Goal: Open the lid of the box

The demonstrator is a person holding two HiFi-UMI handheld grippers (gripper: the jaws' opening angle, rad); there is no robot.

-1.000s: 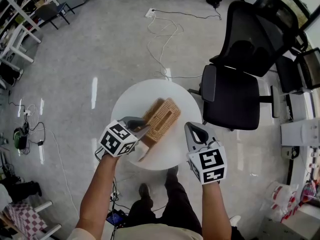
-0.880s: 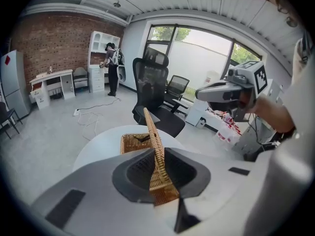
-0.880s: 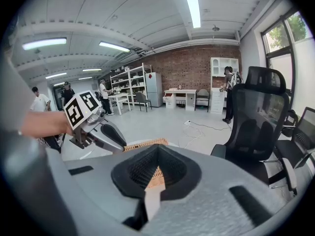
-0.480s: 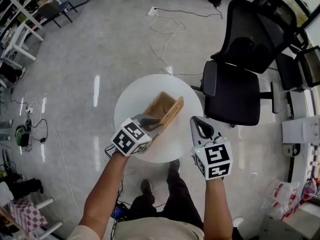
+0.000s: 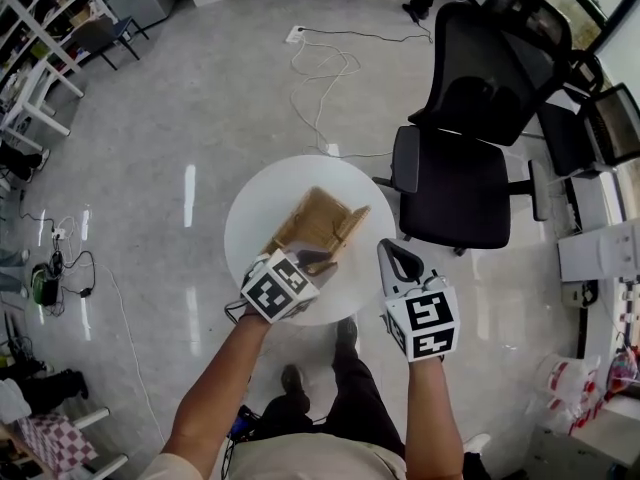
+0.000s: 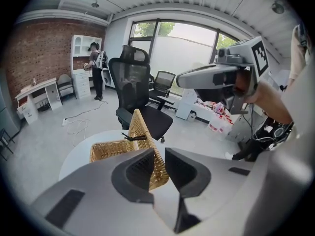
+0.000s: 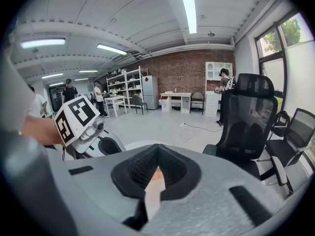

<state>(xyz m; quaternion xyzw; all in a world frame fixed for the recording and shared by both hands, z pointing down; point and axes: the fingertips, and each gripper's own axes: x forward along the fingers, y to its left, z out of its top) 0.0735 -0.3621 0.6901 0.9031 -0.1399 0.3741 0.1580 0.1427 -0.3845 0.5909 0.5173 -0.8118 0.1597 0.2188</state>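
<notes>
Head view: my left arm reaches forward, left gripper (image 5: 312, 259) over the round worktop (image 5: 250, 230). My right gripper (image 5: 396, 256) hangs at its right edge.

Left gripper view: jaws pinched on the rim of the wicker lid (image 6: 141, 132), which stands upright over the open box (image 6: 109, 150).

Right gripper view: jaws together, nothing held.

A second ago the lid lay flat.

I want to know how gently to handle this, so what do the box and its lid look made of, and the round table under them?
The box and lid: woven wicker or rattan by the look, tan and matte, with the weave strands plainly visible. The table: a smooth, plain white top, which could be painted wood, laminate or plastic; the look leaves it open.
</notes>
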